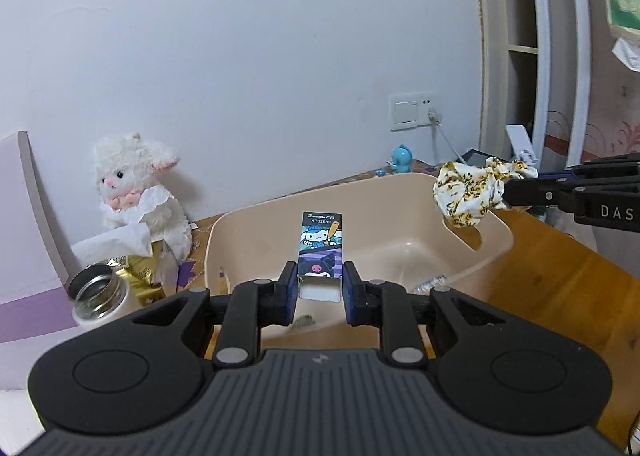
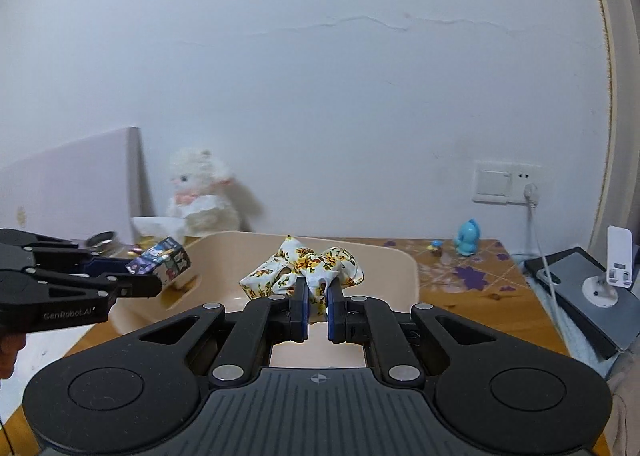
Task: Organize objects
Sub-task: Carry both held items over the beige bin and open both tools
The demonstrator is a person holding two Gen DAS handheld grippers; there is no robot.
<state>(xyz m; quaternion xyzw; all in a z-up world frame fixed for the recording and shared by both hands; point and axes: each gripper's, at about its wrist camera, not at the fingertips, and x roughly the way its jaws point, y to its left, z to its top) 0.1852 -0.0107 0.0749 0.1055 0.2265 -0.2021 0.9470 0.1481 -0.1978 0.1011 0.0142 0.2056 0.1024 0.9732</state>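
Both over the basin point(image 1: 496, 252): left tool point(image 1: 319, 283) clamping box point(image 1: 321, 244) lengthwise ahead, right tool point(image 2: 318, 306) pinching scrunchie point(image 2: 304, 266).

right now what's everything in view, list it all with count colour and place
cartoon box: 1, blue and purple, held over the basin
scrunchie: 1, white with yellow flowers, held over the basin
basin: 1, beige, on the table
table: 1, wooden, under everything
plush lamb: 1, white, against the wall, left
flask: 1, white, open steel mouth, left of basin
blue figurine: 1, by the wall
wall socket: 1, white, plug in it
left gripper: 1, black
right gripper: 1, black
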